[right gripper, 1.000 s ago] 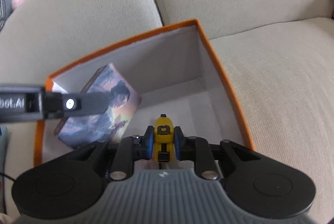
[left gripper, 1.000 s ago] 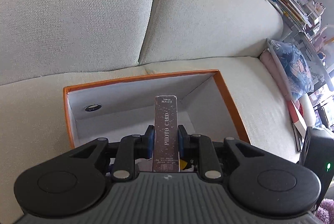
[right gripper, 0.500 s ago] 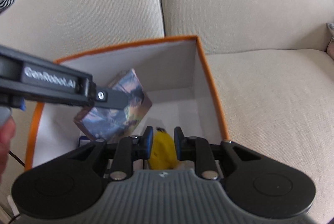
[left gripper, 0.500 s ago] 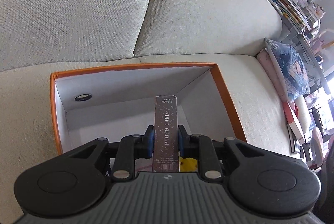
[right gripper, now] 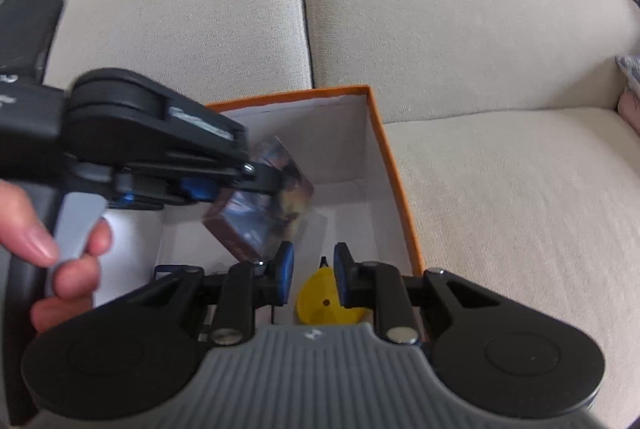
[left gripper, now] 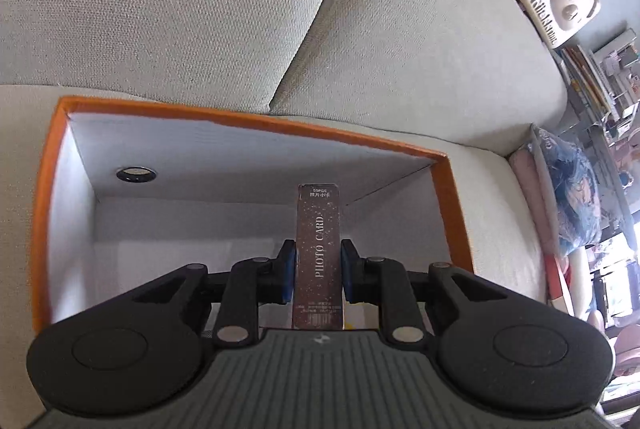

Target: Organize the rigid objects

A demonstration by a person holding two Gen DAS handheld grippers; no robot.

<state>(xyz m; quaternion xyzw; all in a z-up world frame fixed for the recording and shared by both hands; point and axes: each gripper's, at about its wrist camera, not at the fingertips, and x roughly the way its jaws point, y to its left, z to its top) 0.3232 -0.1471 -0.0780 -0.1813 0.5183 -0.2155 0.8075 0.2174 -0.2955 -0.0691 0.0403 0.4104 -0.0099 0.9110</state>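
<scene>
Hanging over the box (left gripper: 444, 197), left tool (left gripper: 318, 271) is clamped on the card pack (left gripper: 319, 253), long axis pointing into the box. Right tool (right gripper: 313, 275) is nearly closed but empty; yellow toy (right gripper: 320, 303) lies below it on the box floor, prob. already let go.

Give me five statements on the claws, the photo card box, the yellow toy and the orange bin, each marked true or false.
1. The left claw grips the photo card box. True.
2. The right claw holds the yellow toy. False: nothing sits between its pads; the toy lies below in the bin.
3. The orange bin sits on the sofa. True.
4. The photo card box lies flat on the bin floor. False: it is held above it.
5. The bin's inside walls are black. False: white.
</scene>
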